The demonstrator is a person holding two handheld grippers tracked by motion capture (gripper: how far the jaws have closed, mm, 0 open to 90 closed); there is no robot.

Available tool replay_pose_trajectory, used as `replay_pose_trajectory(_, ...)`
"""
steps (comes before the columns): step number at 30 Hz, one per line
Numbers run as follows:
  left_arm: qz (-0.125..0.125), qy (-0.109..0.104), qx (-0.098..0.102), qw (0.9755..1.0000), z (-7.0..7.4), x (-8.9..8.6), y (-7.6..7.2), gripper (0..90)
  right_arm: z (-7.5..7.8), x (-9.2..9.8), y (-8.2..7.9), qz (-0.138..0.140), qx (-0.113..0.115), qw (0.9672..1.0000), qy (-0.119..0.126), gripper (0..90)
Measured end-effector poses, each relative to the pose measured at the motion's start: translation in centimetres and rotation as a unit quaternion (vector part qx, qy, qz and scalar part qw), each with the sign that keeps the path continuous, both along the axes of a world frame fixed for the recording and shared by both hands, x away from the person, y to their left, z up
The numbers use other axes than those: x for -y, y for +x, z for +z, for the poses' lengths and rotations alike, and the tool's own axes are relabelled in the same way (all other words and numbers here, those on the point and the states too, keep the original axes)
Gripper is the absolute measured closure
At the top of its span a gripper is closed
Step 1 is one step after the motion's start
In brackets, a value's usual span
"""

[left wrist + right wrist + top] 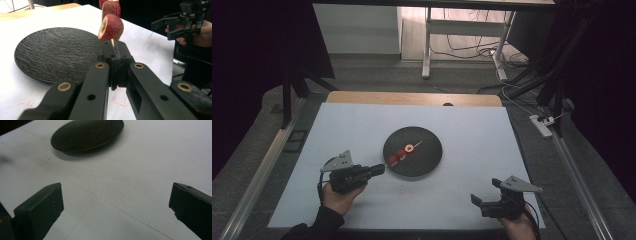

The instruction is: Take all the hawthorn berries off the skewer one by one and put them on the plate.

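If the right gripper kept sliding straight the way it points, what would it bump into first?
Probably the black plate. The right gripper is open, and the white table cover lies bare between them. How far off it is can't be judged.

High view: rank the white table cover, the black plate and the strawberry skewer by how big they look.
1. White table cover, largest.
2. Black plate.
3. Strawberry skewer, smallest, held over the plate by the left gripper.

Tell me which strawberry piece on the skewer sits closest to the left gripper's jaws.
The bottom strawberry piece, hollow cut face showing, sits just above the shut left gripper holding the skewer. The other pieces are stacked farther along the stick.
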State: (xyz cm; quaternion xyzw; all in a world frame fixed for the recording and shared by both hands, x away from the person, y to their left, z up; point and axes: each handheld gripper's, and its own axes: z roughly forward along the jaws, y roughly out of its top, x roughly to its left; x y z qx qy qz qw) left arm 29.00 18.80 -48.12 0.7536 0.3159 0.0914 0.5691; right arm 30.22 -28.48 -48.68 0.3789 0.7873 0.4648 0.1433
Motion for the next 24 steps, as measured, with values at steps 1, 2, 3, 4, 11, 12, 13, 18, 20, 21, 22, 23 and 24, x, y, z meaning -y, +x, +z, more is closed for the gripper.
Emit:
replay_pose_trajectory(1,0.000,0.000,0.000,1.0000,0.0,0.0,0.0,89.3,0.0,-0.2,0.0,0.006,0.002,1.0000,0.001,0.0)
replay_pose_trajectory(2,0.000,-0.001,-0.001,1.0000,0.0,0.0,0.1,89.3,0.1,-0.4,0.0,0.009,0.005,0.9999,0.006,0.0)
replay_pose_trajectory(3,0.000,-0.003,-0.002,1.0000,0.0,0.0,0.1,89.3,0.1,-0.6,0.1,0.012,0.007,0.9998,0.010,0.0)
replay_pose_trajectory(4,-0.001,-0.006,-0.002,1.0000,-0.1,0.1,0.2,89.3,0.2,-0.7,0.2,0.016,0.007,0.9998,0.014,0.0)
replay_pose_trajectory(11,-0.005,-0.011,0.001,0.9999,-0.1,0.2,0.3,89.3,0.7,-1.5,1.0,0.039,0.003,0.9967,0.071,0.0)
replay_pose_trajectory(12,-0.006,-0.010,0.001,0.9999,-0.1,0.2,0.3,89.3,0.8,-1.7,1.1,0.043,0.003,0.9964,0.072,0.0)
replay_pose_trajectory(13,-0.006,-0.010,0.001,0.9999,-0.1,0.2,0.3,89.3,1.0,-1.9,1.2,0.048,0.002,0.9963,0.071,0.0)
replay_pose_trajectory(18,-0.012,-0.009,-0.001,0.9999,-0.2,0.6,0.3,89.3,1.8,-3.5,1.9,0.077,0.000,0.9950,0.062,0.0)
replay_pose_trajectory(20,-0.013,-0.009,-0.001,0.9999,-0.2,0.6,0.3,89.3,1.9,-3.9,2.0,0.083,0.002,0.9947,0.061,0.0)
replay_pose_trajectory(21,-0.015,-0.010,-0.001,0.9998,-0.3,0.7,0.3,89.3,2.1,-4.7,2.3,0.090,0.002,0.9942,0.059,0.0)
replay_pose_trajectory(22,-0.016,-0.009,-0.001,0.9998,-0.3,0.8,0.3,89.3,2.2,-5.1,2.4,0.094,0.002,0.9937,0.060,0.0)
replay_pose_trajectory(23,-0.018,-0.008,0.000,0.9998,-0.3,0.9,0.3,89.3,2.2,-5.1,2.4,0.094,0.002,0.9937,0.060,0.0)
replay_pose_trajectory(24,-0.019,-0.007,0.001,0.9998,-0.3,0.9,0.3,89.3,2.3,-5.8,2.8,0.104,-0.002,0.9921,0.070,0.0)
